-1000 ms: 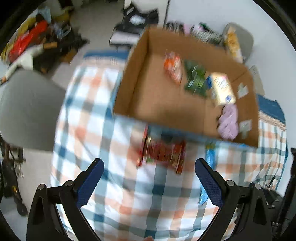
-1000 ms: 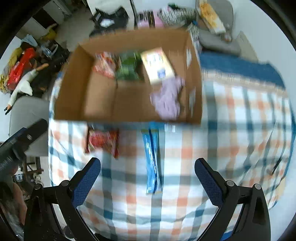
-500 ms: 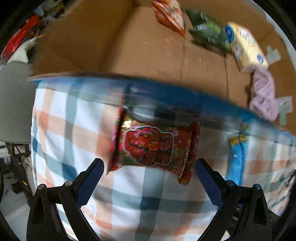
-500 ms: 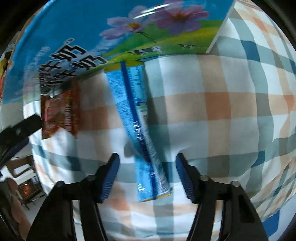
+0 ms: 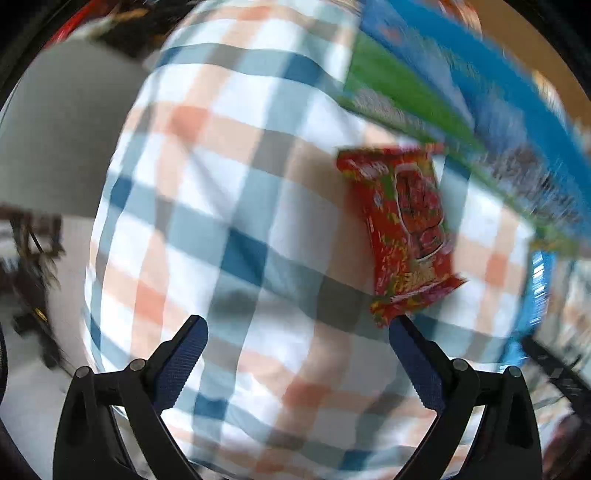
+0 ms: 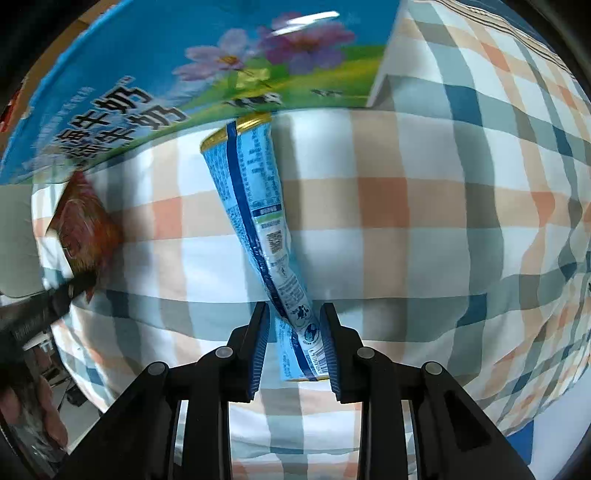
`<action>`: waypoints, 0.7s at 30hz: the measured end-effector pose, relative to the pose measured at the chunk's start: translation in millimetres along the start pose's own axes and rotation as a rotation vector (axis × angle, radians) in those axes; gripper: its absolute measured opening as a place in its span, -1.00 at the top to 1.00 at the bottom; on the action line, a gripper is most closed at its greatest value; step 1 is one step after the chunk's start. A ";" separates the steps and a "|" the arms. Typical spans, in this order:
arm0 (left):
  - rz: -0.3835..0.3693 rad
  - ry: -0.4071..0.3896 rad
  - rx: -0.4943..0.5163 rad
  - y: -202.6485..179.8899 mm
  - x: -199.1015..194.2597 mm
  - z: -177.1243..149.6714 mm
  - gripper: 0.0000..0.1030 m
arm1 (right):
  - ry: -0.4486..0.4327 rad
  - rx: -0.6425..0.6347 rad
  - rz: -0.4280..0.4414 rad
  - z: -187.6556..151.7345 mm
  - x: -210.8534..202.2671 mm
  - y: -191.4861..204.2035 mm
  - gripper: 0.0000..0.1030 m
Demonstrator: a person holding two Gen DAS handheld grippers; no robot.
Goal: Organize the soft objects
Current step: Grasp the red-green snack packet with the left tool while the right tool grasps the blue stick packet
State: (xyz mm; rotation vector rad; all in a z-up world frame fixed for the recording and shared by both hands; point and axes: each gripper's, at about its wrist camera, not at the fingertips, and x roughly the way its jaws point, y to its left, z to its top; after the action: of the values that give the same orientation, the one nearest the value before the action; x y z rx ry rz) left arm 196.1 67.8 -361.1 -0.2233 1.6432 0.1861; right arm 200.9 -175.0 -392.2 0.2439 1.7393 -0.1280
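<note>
A long blue snack packet (image 6: 258, 221) lies on the checked cloth (image 6: 424, 240), its far end against the printed blue side of the box (image 6: 166, 81). My right gripper (image 6: 294, 325) is closed around the packet's near end, pads touching it. A red snack packet (image 5: 410, 229) lies on the cloth by the box (image 5: 461, 85); it also shows in the right wrist view (image 6: 86, 236). My left gripper (image 5: 297, 339) is open, its right finger (image 5: 413, 354) touching the red packet's near corner. The blue packet shows at the right edge (image 5: 537, 280).
A grey chair (image 5: 62, 136) stands left of the cloth-covered table. Clutter lies on the floor beyond it (image 5: 92, 22). The left gripper's body (image 6: 40, 314) shows at the left of the right wrist view. The cloth's edge drops off at the lower right (image 6: 535, 406).
My right gripper moved down onto the blue packet and narrowed around its near end. My left gripper swung left and lower, so the red packet now lies to the right of its jaws.
</note>
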 end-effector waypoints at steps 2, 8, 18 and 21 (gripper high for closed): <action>-0.073 -0.029 -0.048 -0.9 -13.2 2.3 -0.95 | -0.003 0.005 0.022 0.8 -2.0 1.4 0.40; -0.048 -0.005 0.041 -57.4 5.3 33.4 -0.95 | 0.001 0.030 0.043 9.7 -1.7 -0.5 0.26; 0.041 -0.006 0.176 -89.6 32.7 28.0 0.11 | 0.028 0.018 -0.002 3.4 14.5 2.1 0.41; 0.028 -0.002 0.198 -80.4 27.7 -0.9 0.12 | 0.061 0.019 0.022 -12.1 18.8 -0.9 0.45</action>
State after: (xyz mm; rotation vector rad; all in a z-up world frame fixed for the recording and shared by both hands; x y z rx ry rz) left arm 213.7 -11.1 -387.6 -0.0491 1.6510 0.0440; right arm 186.0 -171.4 -408.5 0.2830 1.7964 -0.1219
